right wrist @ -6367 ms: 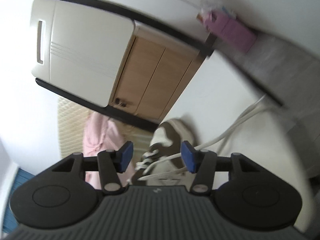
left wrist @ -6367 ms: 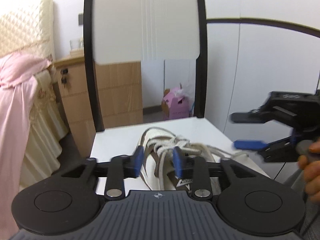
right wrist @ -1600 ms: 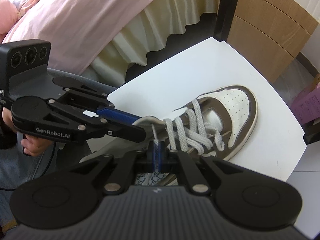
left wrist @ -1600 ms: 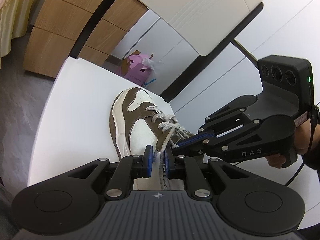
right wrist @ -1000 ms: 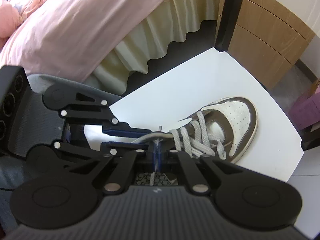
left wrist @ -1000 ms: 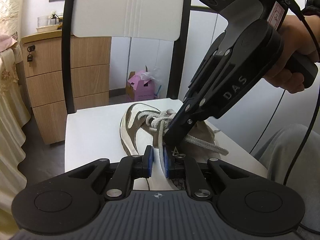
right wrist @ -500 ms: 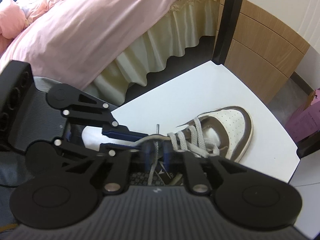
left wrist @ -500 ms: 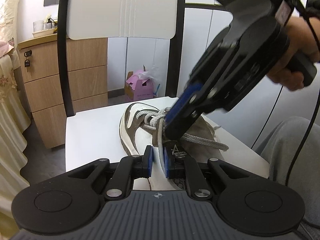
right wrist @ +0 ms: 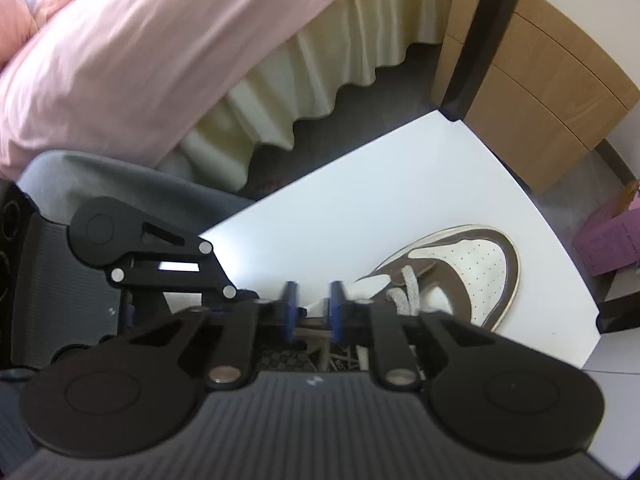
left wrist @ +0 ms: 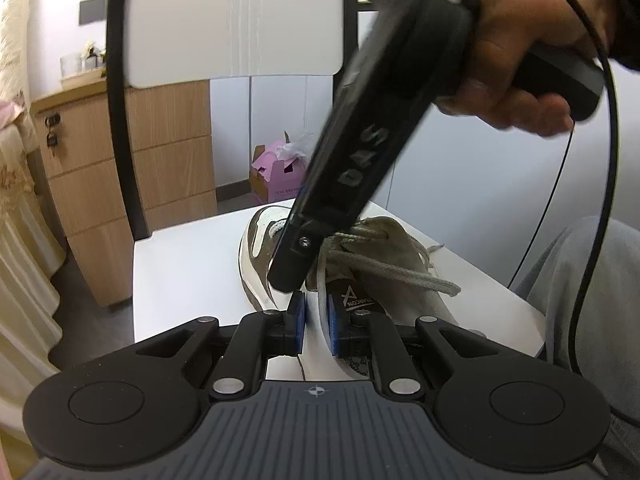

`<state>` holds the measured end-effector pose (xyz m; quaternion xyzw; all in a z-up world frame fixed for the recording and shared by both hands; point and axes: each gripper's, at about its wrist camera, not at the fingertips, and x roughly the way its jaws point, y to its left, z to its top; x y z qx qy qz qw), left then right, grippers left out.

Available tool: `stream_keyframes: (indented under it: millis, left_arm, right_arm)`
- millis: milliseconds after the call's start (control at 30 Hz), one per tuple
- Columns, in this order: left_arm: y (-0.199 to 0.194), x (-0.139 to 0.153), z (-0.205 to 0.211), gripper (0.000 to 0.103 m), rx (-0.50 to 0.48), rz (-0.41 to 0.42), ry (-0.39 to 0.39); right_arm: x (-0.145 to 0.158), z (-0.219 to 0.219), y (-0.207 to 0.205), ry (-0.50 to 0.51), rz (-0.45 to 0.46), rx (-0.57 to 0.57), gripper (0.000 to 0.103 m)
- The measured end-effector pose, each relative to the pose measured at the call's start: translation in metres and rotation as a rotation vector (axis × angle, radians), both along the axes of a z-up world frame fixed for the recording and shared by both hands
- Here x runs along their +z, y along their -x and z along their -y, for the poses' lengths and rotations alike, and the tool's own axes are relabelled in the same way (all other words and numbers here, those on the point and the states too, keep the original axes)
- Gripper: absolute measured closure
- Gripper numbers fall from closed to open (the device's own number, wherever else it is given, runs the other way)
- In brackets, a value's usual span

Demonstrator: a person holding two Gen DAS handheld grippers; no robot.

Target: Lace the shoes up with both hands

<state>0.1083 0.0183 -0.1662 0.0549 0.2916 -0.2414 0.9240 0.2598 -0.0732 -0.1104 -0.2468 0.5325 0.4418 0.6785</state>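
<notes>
Left wrist view first: the left gripper (left wrist: 316, 320) sits low in the middle of the frame, jaws clenched on a pale strand of lace (left wrist: 321, 264) that runs up from between the blue pads toward the shoe's tongue. The shoe (left wrist: 404, 256), brown and off-white, lies on the white chair seat (left wrist: 188, 264) at centre, toe pointing away. Here is the right gripper (left wrist: 291, 272), a blurred black body slanting down from the upper right, its tip right over the laced part of the shoe, just above the left pads. The right hand (left wrist: 520, 60) grips its handle in the upper right corner, and a black cable (left wrist: 600, 200) loops down the right side. Another stretch of lace crosses the shoe's collar to the right. Behind stand the chair back (left wrist: 232, 20), wooden drawers (left wrist: 168, 152) and a pink box (left wrist: 276, 180) on the floor.

Over to the right wrist view, looking steeply down. The right jaws are closing, with a gap between the blue pads, and nothing is pinched; low in that gap a bit of the shoe's brown collar and some lace show. The shoe's perforated toe (right wrist: 472, 264) lies right of centre on the seat. The left gripper's linkage reaches in from the left. A pink bed cover (right wrist: 140, 60) fills the upper left.
</notes>
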Motion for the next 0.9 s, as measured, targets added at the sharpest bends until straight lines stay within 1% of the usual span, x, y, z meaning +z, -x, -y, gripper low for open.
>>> stream_keyframes:
  millis: [33, 100, 233, 333, 400, 433, 500, 533, 567, 667, 733, 833, 867, 900]
  left_arm:
    - [0.000, 0.000, 0.001, 0.089, -0.005, 0.001, -0.003]
    - [-0.001, 0.000, 0.001, 0.089, -0.008, -0.001, -0.003]
    - [-0.003, 0.000, 0.000, 0.089, -0.023, -0.005, 0.000]
    - [-0.003, 0.000, -0.002, 0.089, -0.026, -0.006, 0.003]
    - [-0.005, 0.000, -0.004, 0.089, -0.025, -0.018, 0.015]
    - [-0.005, 0.001, -0.004, 0.088, -0.023, -0.021, 0.019]
    - [-0.005, 0.001, -0.003, 0.088, -0.023, -0.024, 0.021]
    - [-0.006, 0.001, -0.003, 0.088, -0.023, -0.025, 0.023]
    - [-0.006, 0.001, -0.003, 0.088, -0.023, -0.025, 0.024]
    - [-0.006, 0.001, -0.004, 0.088, -0.024, -0.020, 0.023]
    - [-0.006, 0.000, -0.004, 0.088, -0.025, -0.016, 0.019]
    - [-0.007, -0.001, -0.003, 0.088, -0.026, -0.013, 0.015]
    - [-0.007, -0.001, -0.003, 0.088, -0.026, -0.013, 0.015]
    - [-0.007, -0.001, -0.002, 0.088, -0.027, -0.014, 0.016]
  right_arm:
    - [0.001, -0.002, -0.001, 0.009, 0.013, 0.004, 0.100]
    - [0.006, -0.003, -0.005, -0.009, 0.018, -0.016, 0.100]
    - [0.033, -0.005, -0.012, -0.120, 0.018, -0.080, 0.100]
    - [0.058, -0.014, -0.008, -0.189, 0.056, -0.071, 0.100]
    - [0.069, -0.019, -0.006, -0.205, 0.088, -0.055, 0.100]
    - [0.072, -0.018, -0.006, -0.220, 0.092, -0.050, 0.098]
    - [0.077, -0.015, -0.010, -0.242, 0.087, -0.058, 0.079]
    - [0.076, -0.012, -0.012, -0.239, 0.085, -0.071, 0.059]
    - [0.075, -0.009, -0.013, -0.234, 0.086, -0.082, 0.055]
    - [0.055, -0.001, -0.016, -0.166, 0.037, -0.100, 0.055]
    - [0.035, 0.006, -0.017, -0.125, -0.005, -0.127, 0.056]
    - [0.009, 0.012, -0.015, -0.067, -0.027, -0.154, 0.056]
    - [0.002, 0.014, -0.014, -0.055, -0.039, -0.157, 0.058]
    - [-0.004, 0.015, -0.013, -0.048, -0.040, -0.163, 0.062]
